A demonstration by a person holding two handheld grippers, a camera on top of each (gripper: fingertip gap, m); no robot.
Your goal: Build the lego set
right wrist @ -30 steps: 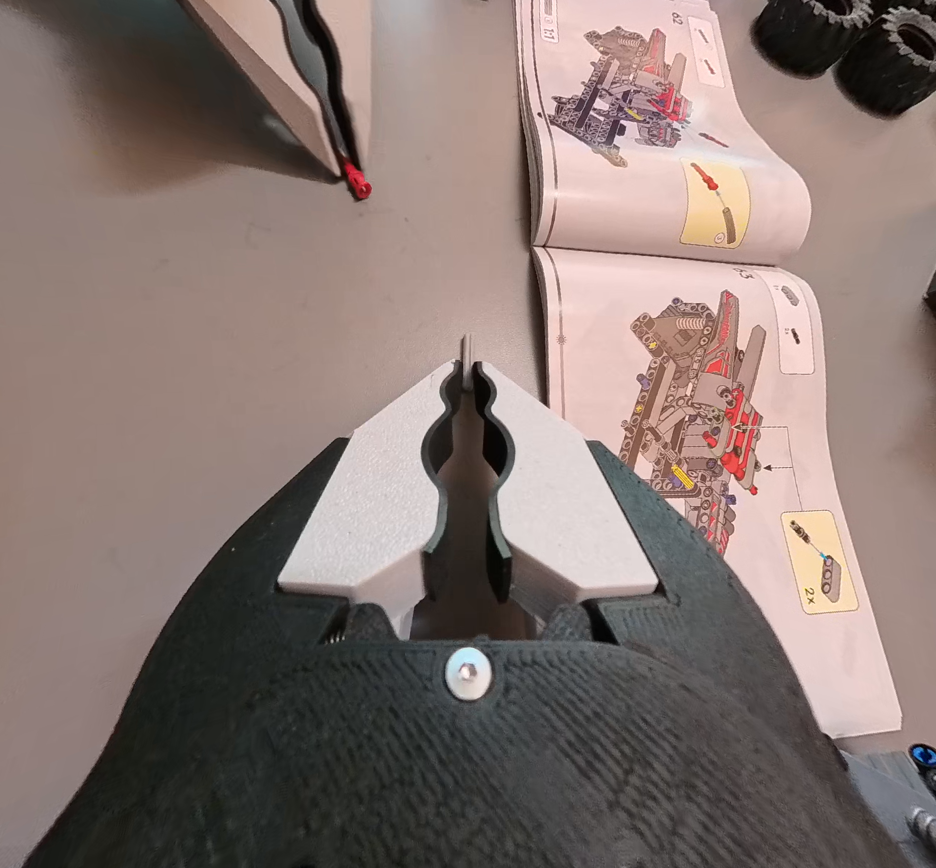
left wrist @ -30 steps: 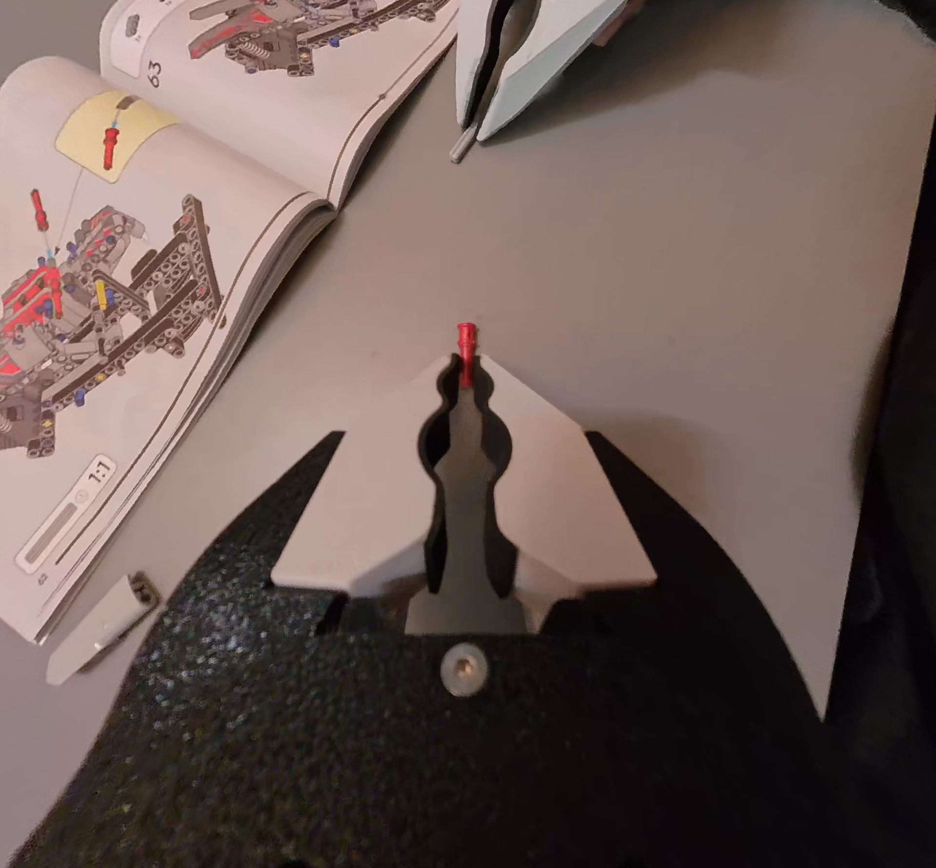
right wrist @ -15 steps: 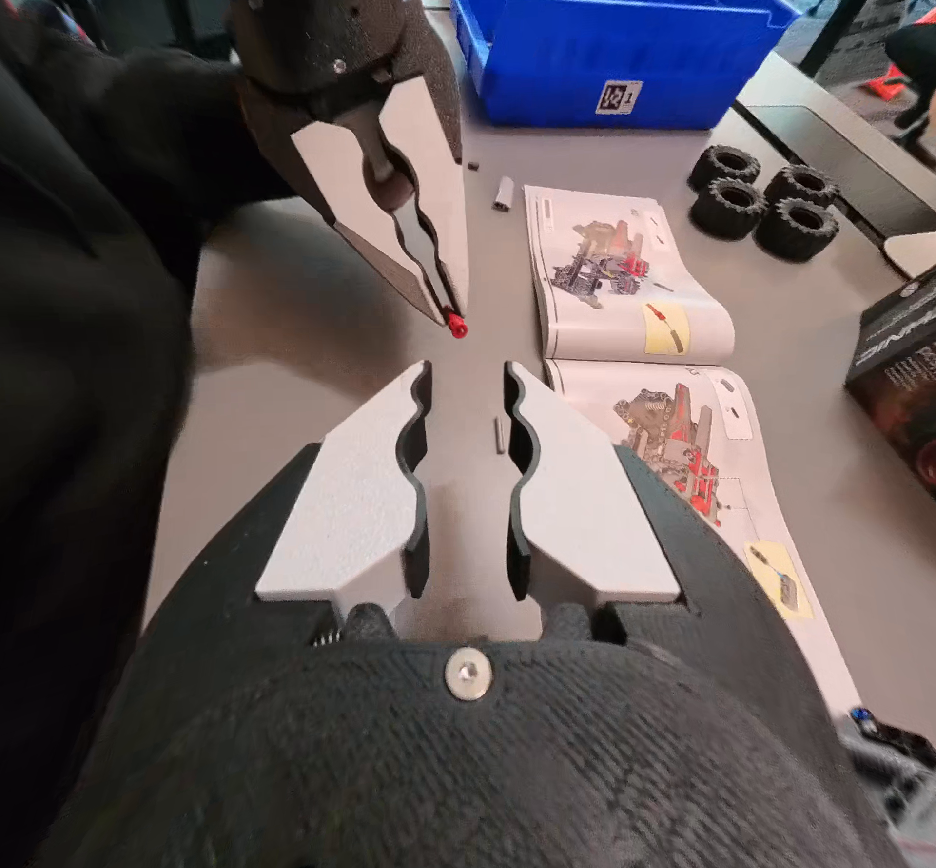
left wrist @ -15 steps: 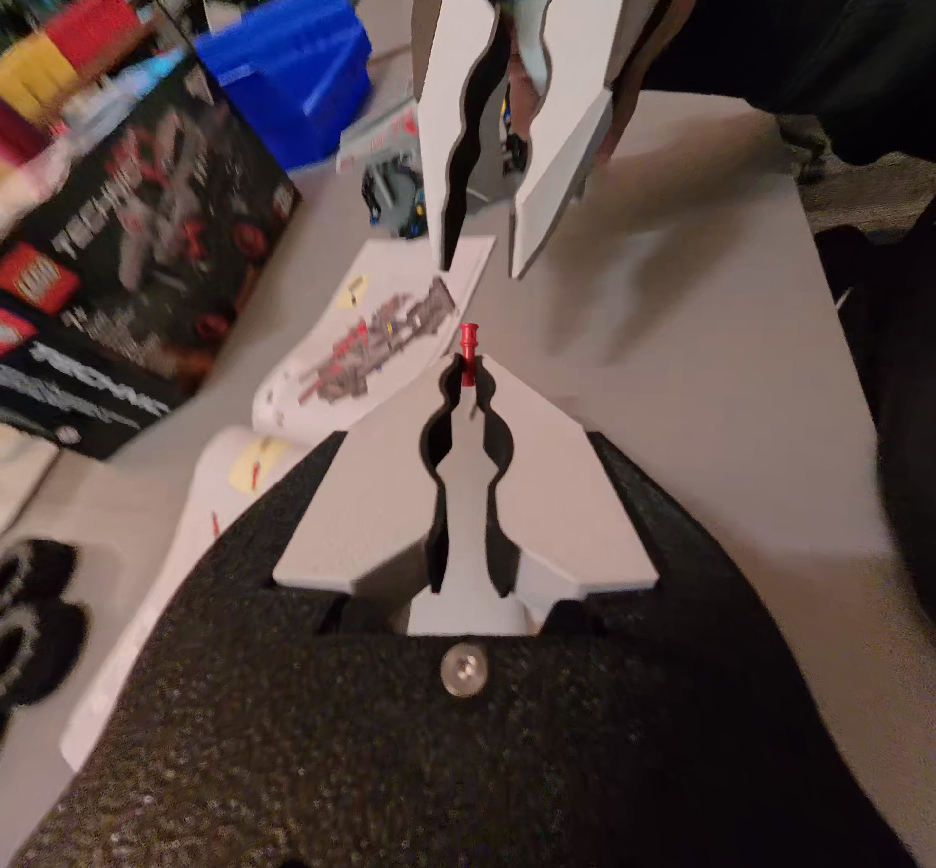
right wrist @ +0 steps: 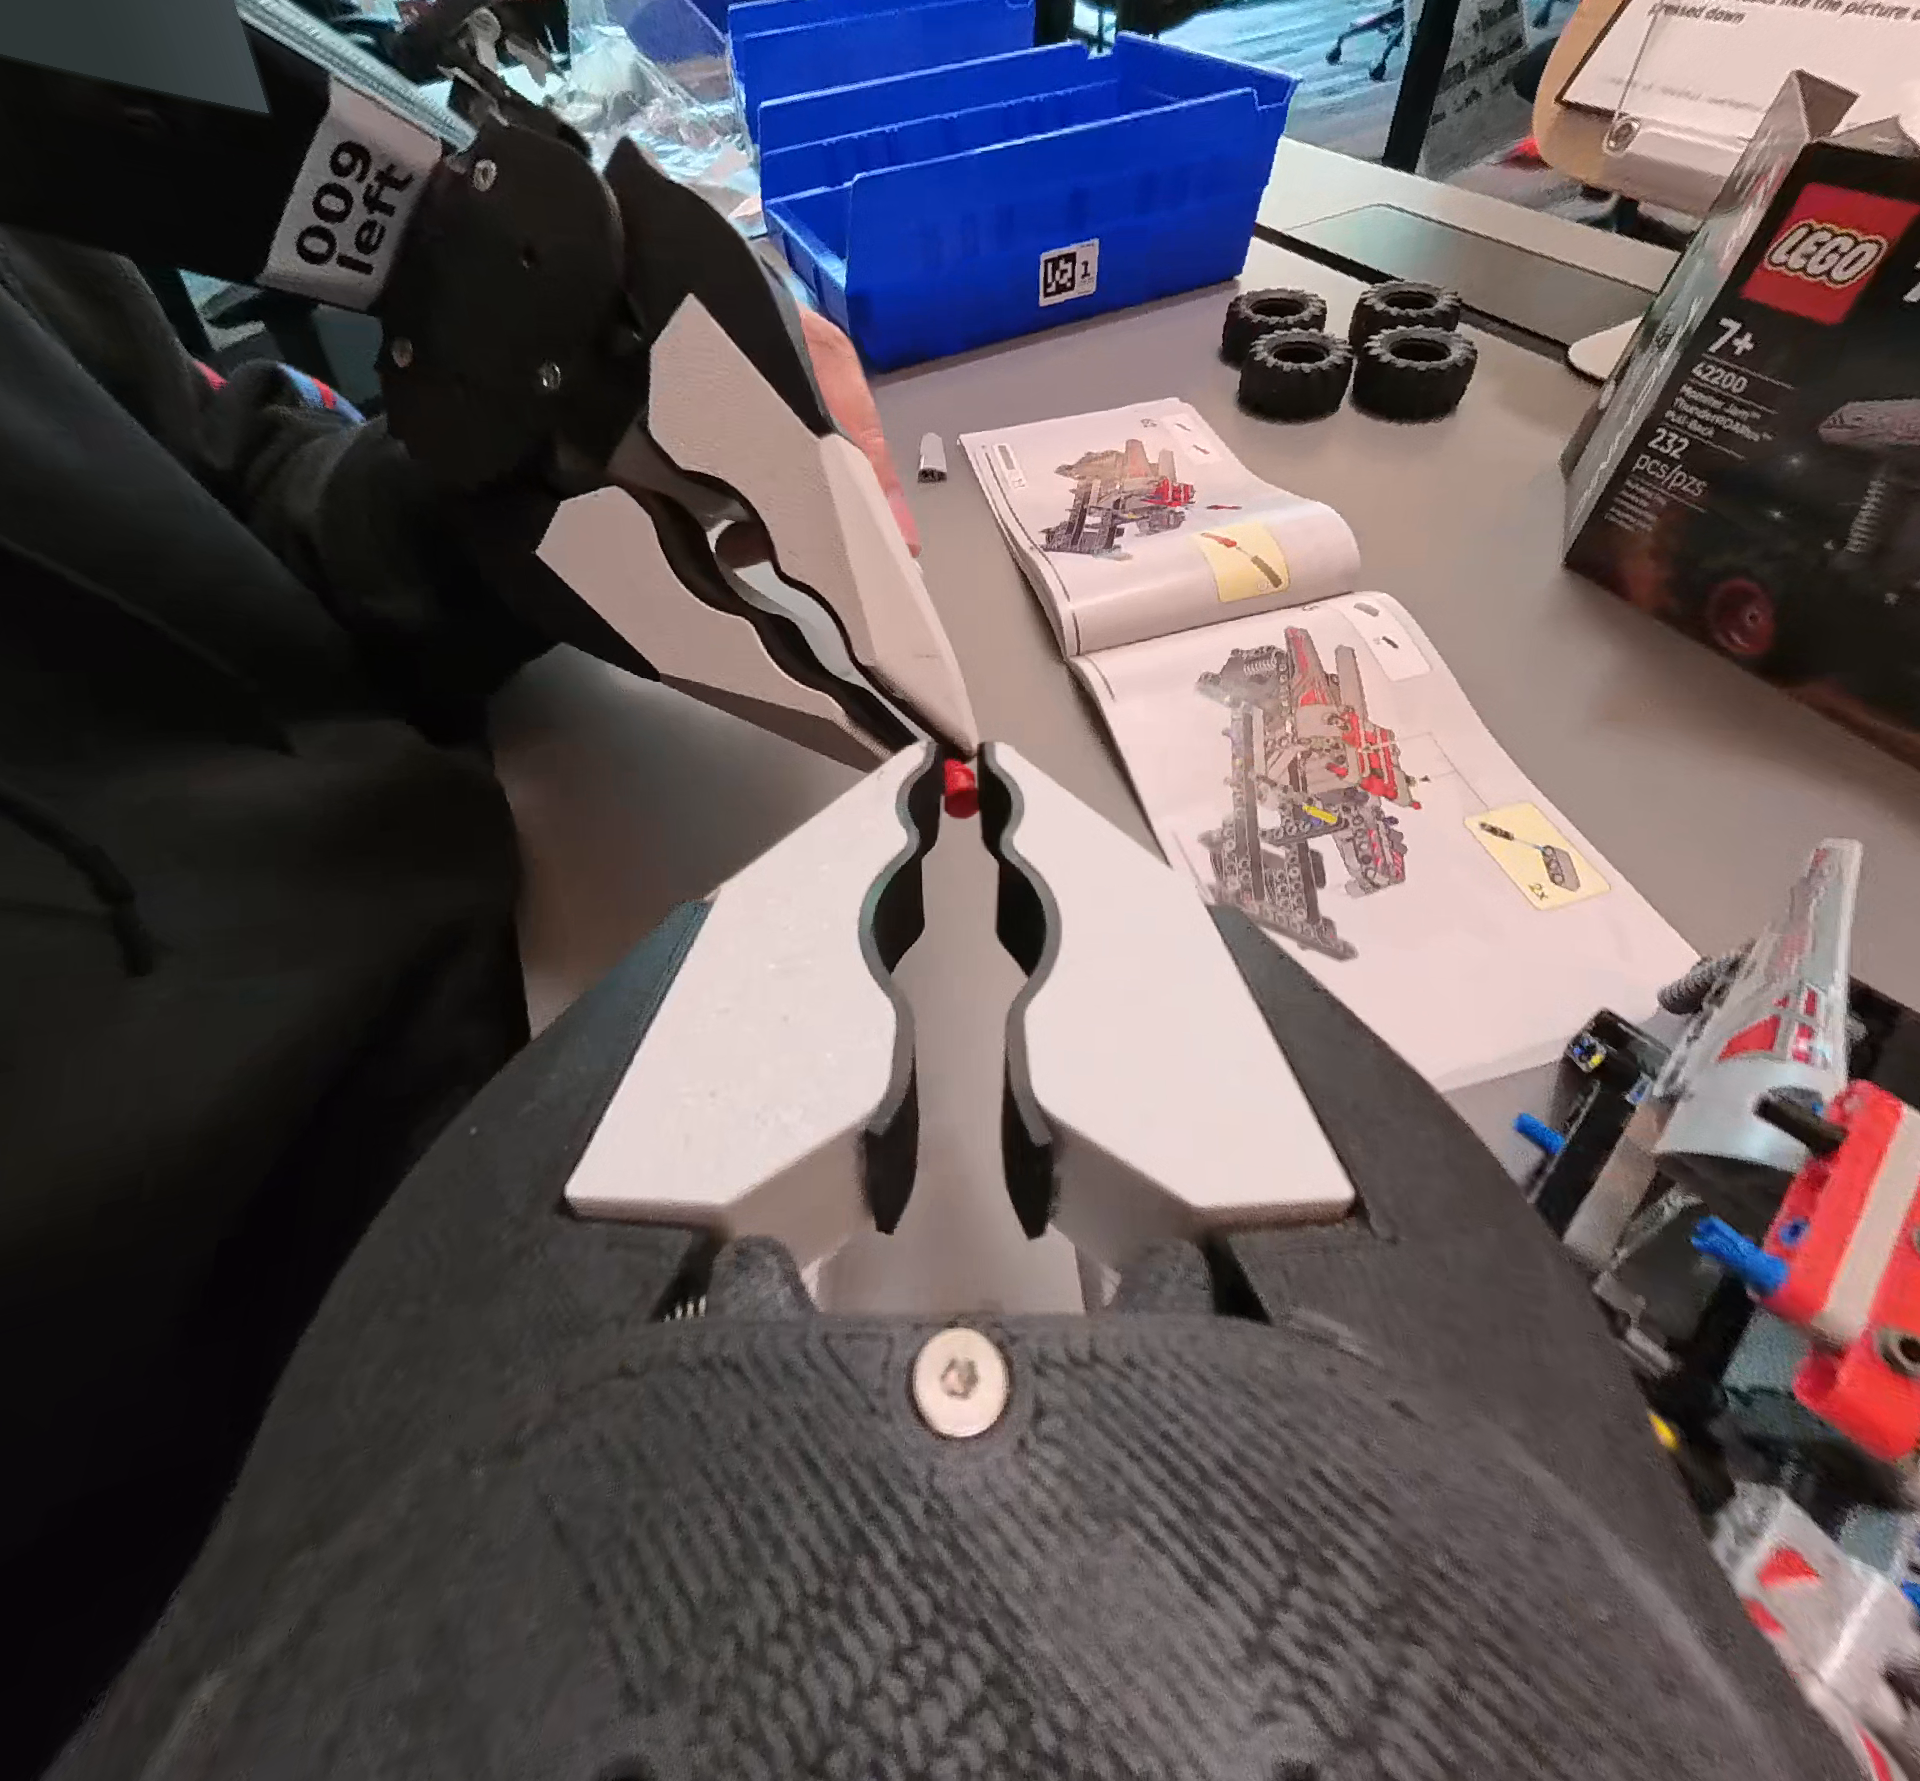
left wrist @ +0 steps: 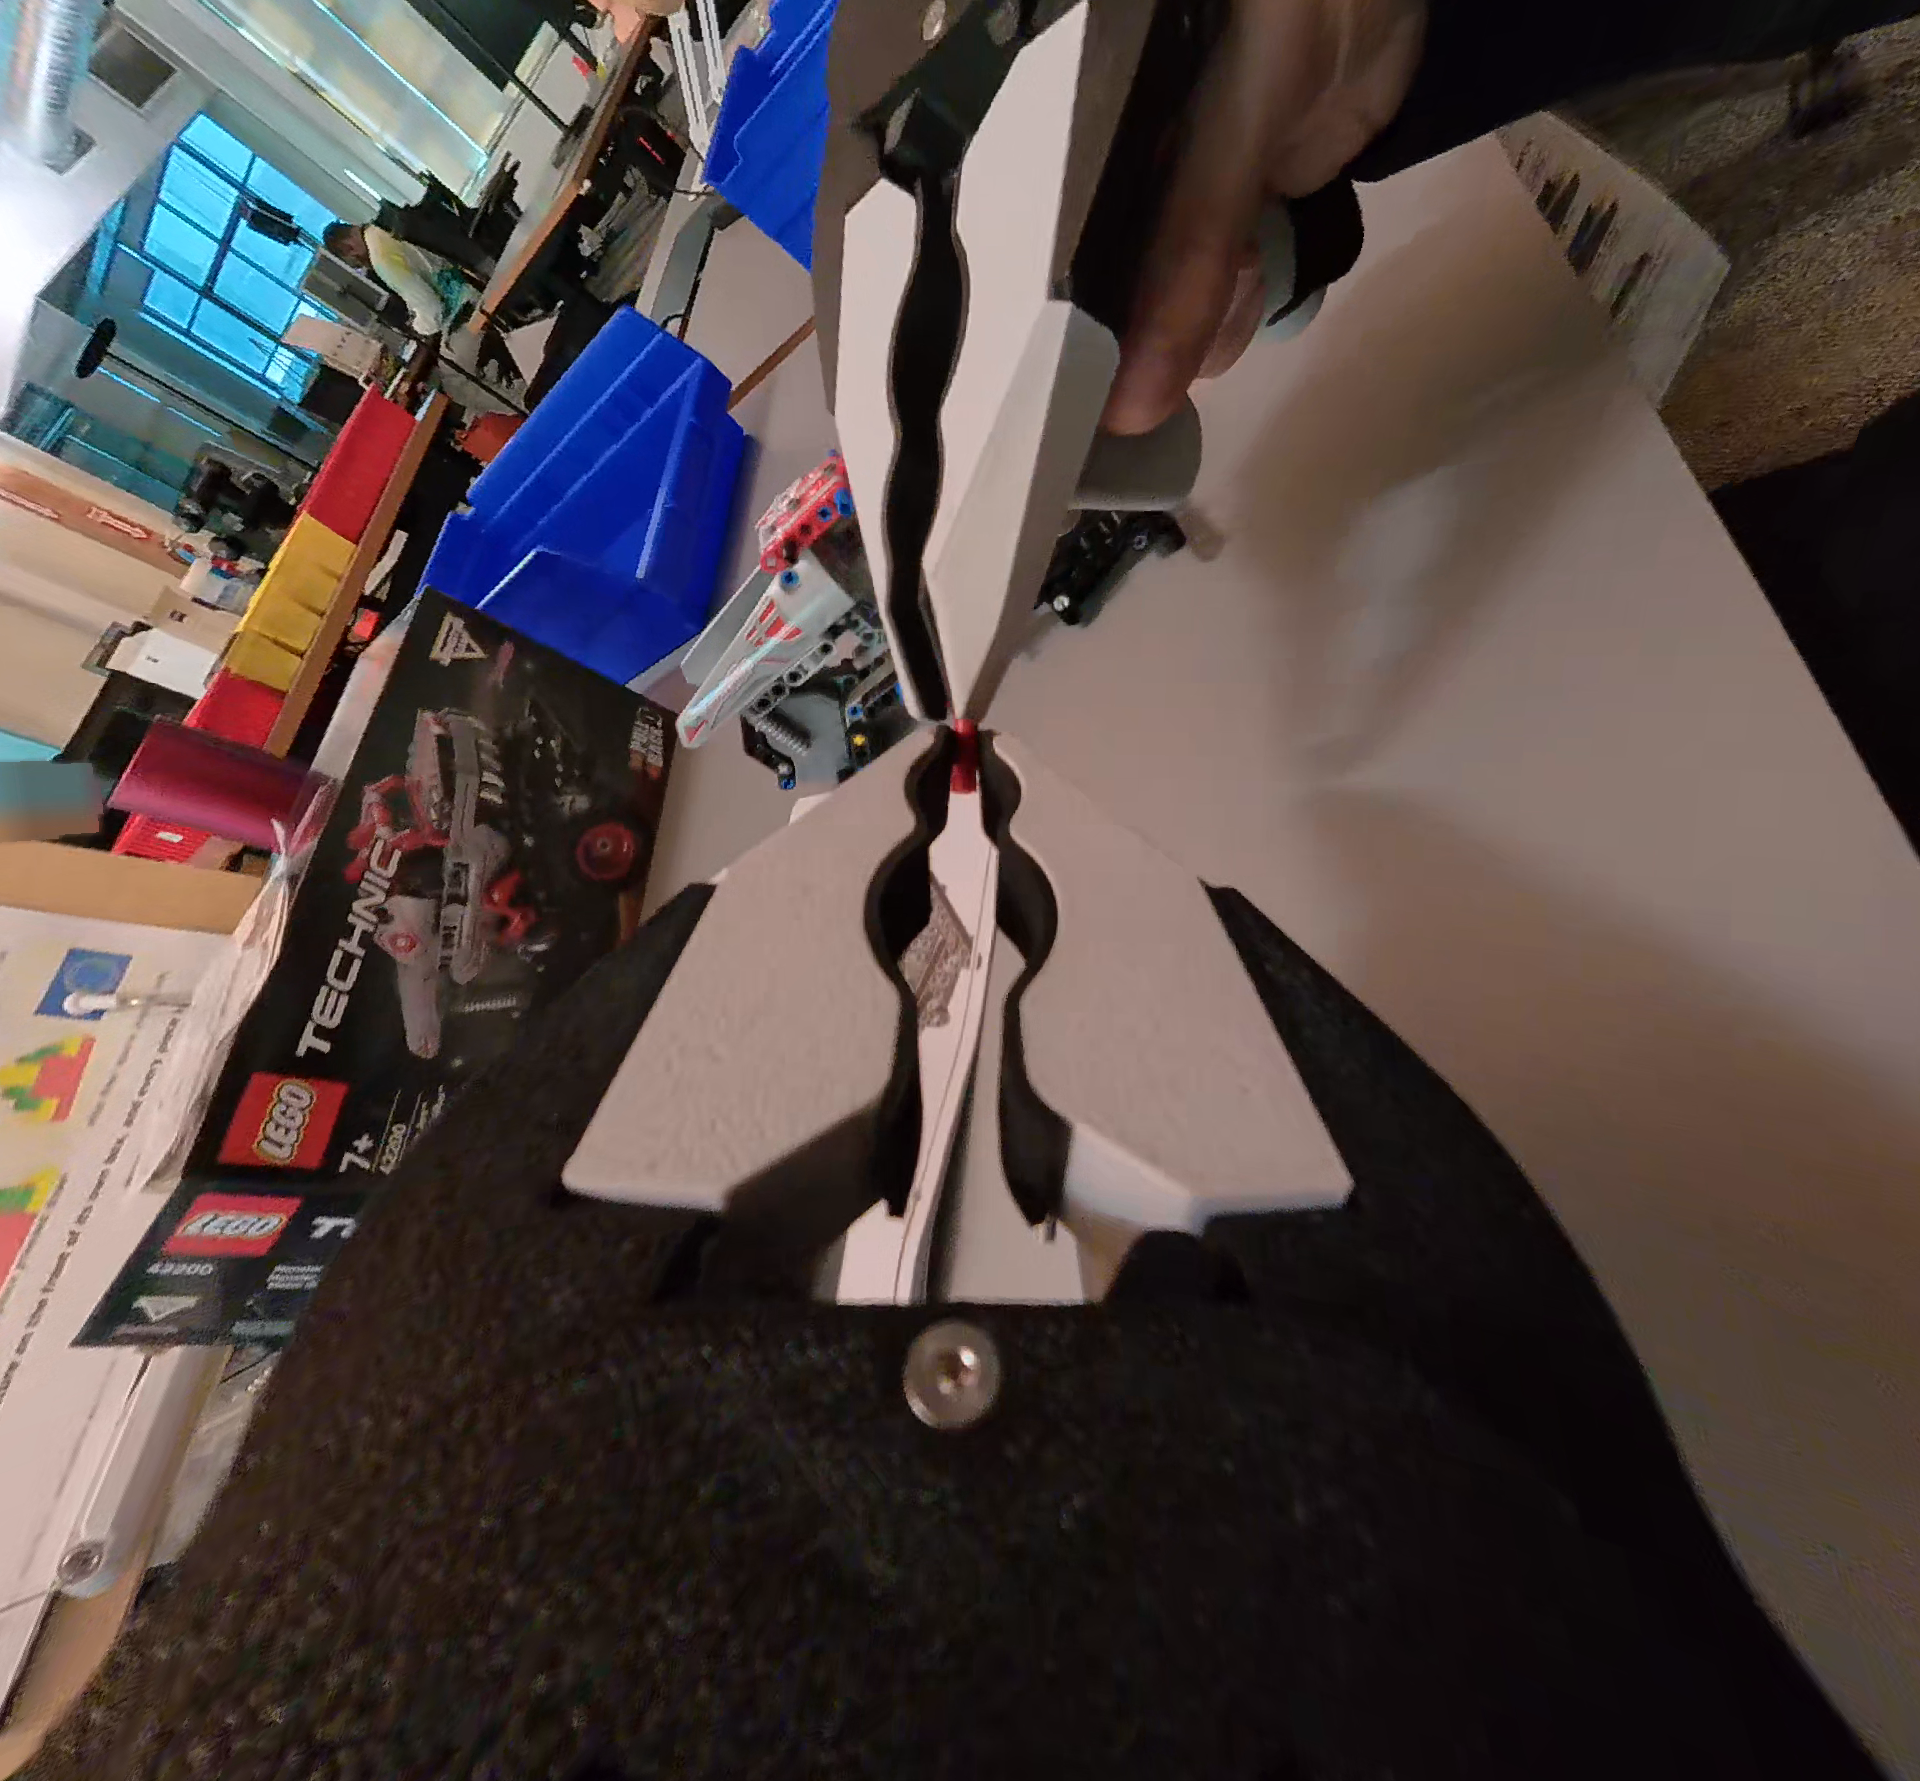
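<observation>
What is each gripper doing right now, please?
Left gripper: shut on the small red plastic pin.
Right gripper: tips around the same pin's free end, a gap showing beside it; grip cannot be told.

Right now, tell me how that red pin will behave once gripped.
The red pin is tiny and probably very light; only its tip shows past the left gripper fingers, so it could twist or slip. It looks round: dropped, it would likely roll on the table.
</observation>
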